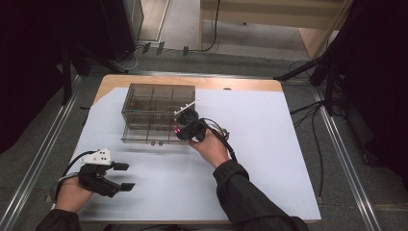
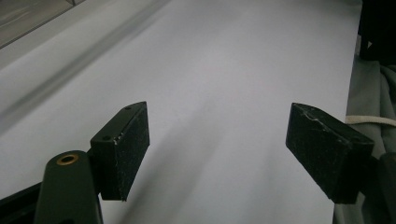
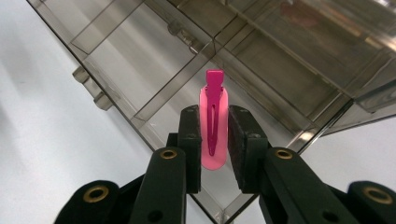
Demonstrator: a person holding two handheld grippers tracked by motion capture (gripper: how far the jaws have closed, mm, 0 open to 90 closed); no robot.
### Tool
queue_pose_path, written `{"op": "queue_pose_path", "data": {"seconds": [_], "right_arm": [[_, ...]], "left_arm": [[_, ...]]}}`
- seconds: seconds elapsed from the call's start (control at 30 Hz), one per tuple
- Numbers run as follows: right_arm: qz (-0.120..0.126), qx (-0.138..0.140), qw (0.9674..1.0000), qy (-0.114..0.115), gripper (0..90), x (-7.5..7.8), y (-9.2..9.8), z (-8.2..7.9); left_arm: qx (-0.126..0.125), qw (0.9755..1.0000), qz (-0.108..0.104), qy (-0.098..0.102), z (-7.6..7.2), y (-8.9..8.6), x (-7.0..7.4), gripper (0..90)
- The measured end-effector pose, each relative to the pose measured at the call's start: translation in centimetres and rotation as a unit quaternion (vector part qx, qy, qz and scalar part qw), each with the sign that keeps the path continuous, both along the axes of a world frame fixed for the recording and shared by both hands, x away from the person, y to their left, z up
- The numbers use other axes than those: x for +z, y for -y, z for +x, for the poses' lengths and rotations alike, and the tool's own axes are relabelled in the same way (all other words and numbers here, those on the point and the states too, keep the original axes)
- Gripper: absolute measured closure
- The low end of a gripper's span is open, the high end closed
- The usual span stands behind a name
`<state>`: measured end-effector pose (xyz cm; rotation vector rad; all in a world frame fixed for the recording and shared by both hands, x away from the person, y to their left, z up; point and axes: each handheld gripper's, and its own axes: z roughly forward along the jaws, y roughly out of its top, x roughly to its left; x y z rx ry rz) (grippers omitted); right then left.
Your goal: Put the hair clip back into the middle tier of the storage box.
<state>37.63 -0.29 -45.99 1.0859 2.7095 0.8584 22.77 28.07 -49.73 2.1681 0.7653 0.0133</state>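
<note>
Wooden worktop (image 1: 250, 84), mostly hidden under a wide white sheet (image 1: 269, 159), with only a strip of wood bare along the far edge. On the sheet's far left part, a smoky clear drawer organiser (image 1: 144, 98), its lowest drawer (image 3: 154, 100) drawn out toward the near side; partitions readable through the plastic, contents of the upper tiers too murky to make out. Top corner of the organiser cut off in the right gripper view. Right tool (image 1: 185, 129) poised over the right end of the open drawer, body and hand covering that corner in the high view. Jaws pressed together on a pink hair clip (image 3: 213, 123), pinched at its lower half; clip upright between the pads, beak end free above them, its bottom end tucked down between the jaws. Clip over a drawer compartment, contact with the drawer floor impossible to judge. Left tool (image 1: 122, 177) well apart at the near left of the sheet, jaws spread wide with nothing between them, pads (image 2: 125, 149) above bare sheet; right pad's outer corner cut off by the frame edge.
</note>
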Motion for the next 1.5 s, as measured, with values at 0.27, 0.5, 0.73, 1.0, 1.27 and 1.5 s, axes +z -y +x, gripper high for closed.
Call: {"op": "queue_pose_path", "data": {"seconds": [0.27,0.5,0.73,1.0,1.27,1.5], "right_arm": [[-0.012,0.004,0.9999,0.001,77.5,-0.36,-0.22,0.01],[-0.011,-0.003,0.9999,-0.004,77.3,-0.50,-0.17,0.13],[-0.015,-0.002,0.9999,-0.005,77.1,-0.69,-0.28,0.13],[-0.014,-0.006,0.9999,-0.008,76.6,-0.68,-0.22,0.19],[-0.007,-0.010,0.9999,-0.010,75.1,-0.55,-0.11,0.27],[0.004,-0.013,0.9999,-0.006,72.4,-0.20,0.10,0.25]], "left_arm": [[0.000,1.0000,0.002,0.001,-0.02,0.04,0.06,22.5],[0.000,1.0000,0.003,0.001,-0.03,0.03,0.06,22.5],[-0.001,1.0000,-0.003,0.001,-0.08,0.10,0.09,22.5],[-0.001,1.0000,-0.001,0.000,-0.08,0.02,0.11,22.5],[-0.002,1.0000,0.001,0.000,-0.05,0.02,0.09,22.5],[0.000,1.0000,-0.001,-0.001,-0.04,-0.04,0.05,22.5]]}}
